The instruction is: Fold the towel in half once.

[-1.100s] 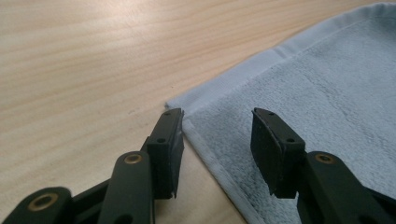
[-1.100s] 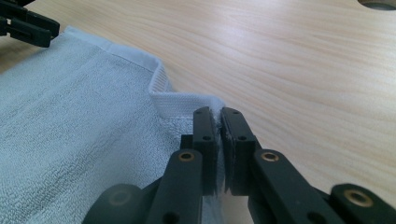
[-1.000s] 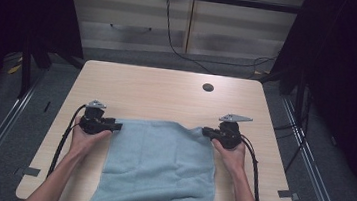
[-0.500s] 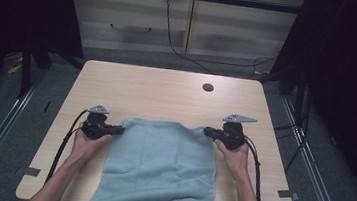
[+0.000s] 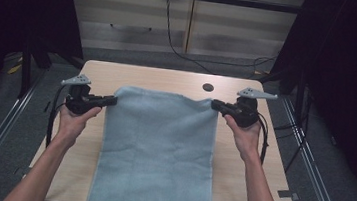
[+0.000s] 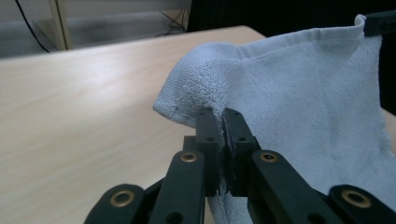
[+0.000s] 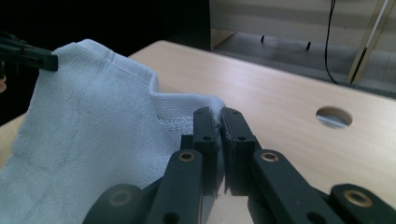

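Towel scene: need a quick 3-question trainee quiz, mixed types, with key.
1. True or false: the left gripper is shut on a corner of the light blue towel.
2. What does the right gripper hold? A) a cable B) a corner of the towel C) nothing
3. Fill in: beyond the towel's far edge, the wooden table has a round ____.

Key: 1 true; 2 B; 3 hole.

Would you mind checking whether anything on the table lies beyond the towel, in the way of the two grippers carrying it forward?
Nothing visible: beyond the towel the table is bare apart from a round hole.
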Available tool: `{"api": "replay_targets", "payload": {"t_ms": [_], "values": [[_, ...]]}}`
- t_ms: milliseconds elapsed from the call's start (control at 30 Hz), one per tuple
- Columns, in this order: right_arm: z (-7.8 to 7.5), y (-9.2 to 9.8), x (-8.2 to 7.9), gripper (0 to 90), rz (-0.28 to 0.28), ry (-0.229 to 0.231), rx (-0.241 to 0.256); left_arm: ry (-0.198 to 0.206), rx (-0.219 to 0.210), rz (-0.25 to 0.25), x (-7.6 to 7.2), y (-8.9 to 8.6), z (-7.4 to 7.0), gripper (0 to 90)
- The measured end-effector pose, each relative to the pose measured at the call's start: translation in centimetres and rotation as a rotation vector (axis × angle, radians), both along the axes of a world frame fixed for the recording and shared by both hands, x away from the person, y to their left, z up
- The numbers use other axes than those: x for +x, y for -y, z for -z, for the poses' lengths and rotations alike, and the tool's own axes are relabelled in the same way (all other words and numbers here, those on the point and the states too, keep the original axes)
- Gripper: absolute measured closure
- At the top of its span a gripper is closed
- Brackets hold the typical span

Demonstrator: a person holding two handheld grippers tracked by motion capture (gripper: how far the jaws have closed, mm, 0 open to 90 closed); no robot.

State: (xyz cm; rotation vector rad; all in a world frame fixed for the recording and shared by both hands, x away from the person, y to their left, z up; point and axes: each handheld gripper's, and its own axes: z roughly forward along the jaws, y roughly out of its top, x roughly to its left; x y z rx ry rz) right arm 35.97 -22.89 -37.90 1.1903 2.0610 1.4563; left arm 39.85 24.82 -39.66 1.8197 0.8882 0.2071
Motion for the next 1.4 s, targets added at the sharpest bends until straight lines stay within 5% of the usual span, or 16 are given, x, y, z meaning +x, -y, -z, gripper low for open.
{"api": "replay_targets", "payload": {"t_ms": [367,600,700,733,767,800,900,967,1000,1033,1200,1267,1400], "values": [[-5.4,0.1,2.4,86.0,0.011,0.077,0.067,0.067,-0.053,-0.019,1.4,0.0,-4.4,86.7],[-9.2,-0.3,4.0,86.1,0.024,0.115,0.045,0.11,-0.087,-0.054,2.4,-0.4,-8.1,86.7],[-10.5,-0.3,4.7,86.3,0.043,0.124,0.05,0.127,-0.074,-0.067,3.6,-0.3,-10.6,86.7],[-11.7,-0.3,5.3,86.4,0.053,0.146,0.103,0.137,-0.083,-0.071,3.9,-0.1,-11.5,86.7],[-12.4,-0.3,5.6,86.4,0.062,0.155,0.084,0.154,-0.09,-0.076,4.5,0.2,-13.2,86.7],[-12.4,-0.3,5.6,86.4,0.062,0.155,0.084,0.154,-0.09,-0.076,4.5,0.2,-13.2,86.7],[-14.6,-0.2,6.5,86.5,0.09,0.161,0.061,0.21,-0.122,-0.066,4.8,0.8,-16.6,86.7],[-17.2,0.3,7.1,86.5,0.115,0.191,0.064,0.262,-0.11,-0.062,4.9,1.5,-20.1,86.7],[-18.0,0.4,7.2,86.5,0.108,0.206,0.076,0.262,-0.11,-0.062,4.9,1.5,-20.1,86.7],[-18.8,0.4,7.1,86.5,0.113,0.209,0.06,0.295,-0.131,-0.046,4.5,1.9,-21.5,86.7],[-19.4,0.5,5.6,86.5,0.06,0.258,0.092,0.312,-0.116,-0.011,3.6,2.3,-20.6,86.6],[-17.3,0.9,4.6,86.5,0.041,0.236,0.083,0.27,-0.113,-0.013,3.1,1.9,-18.0,86.7],[-14.9,1.0,3.2,86.5,0.011,0.213,0.113,0.242,-0.104,0.0,2.1,1.7,-15.8,86.7]]}}
